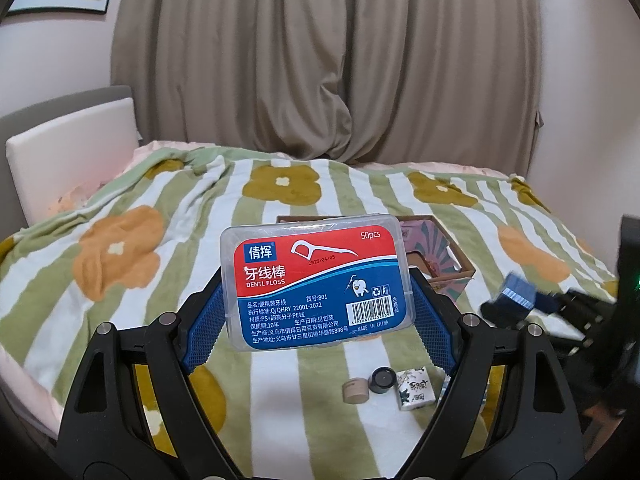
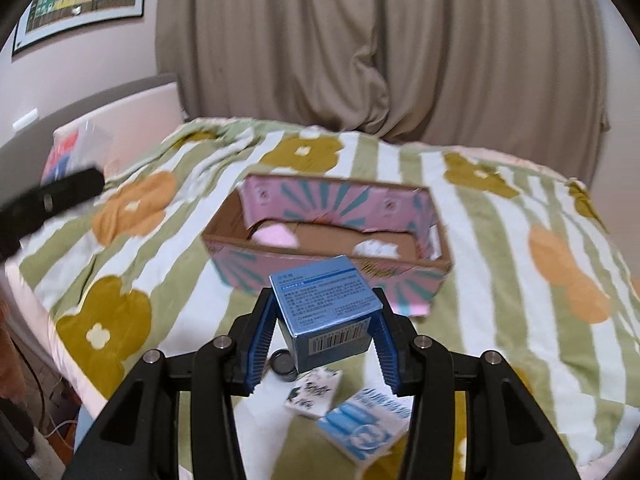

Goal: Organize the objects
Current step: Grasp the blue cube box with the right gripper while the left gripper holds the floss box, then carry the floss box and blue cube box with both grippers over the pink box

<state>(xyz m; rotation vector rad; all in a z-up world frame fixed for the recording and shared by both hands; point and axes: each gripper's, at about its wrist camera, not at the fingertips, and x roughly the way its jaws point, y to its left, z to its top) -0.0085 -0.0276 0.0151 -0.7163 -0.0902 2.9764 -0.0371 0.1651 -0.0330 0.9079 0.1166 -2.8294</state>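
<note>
My left gripper (image 1: 316,300) is shut on a clear dental floss box (image 1: 316,280) with a red and blue label, held above the bed. My right gripper (image 2: 324,328) is shut on a small blue carton (image 2: 326,312), held just in front of an open pink cardboard box (image 2: 332,276). The pink box (image 1: 440,256) also shows behind the floss box in the left wrist view. The right gripper with the blue carton (image 1: 518,292) shows at the right of the left wrist view.
On the striped flower blanket (image 1: 120,280) lie a tan round tin (image 1: 355,390), a black round jar (image 1: 382,379), a white patterned packet (image 1: 414,392) and a blue-white packet (image 2: 368,424). A headboard (image 1: 68,152) stands left, curtains (image 1: 320,60) behind.
</note>
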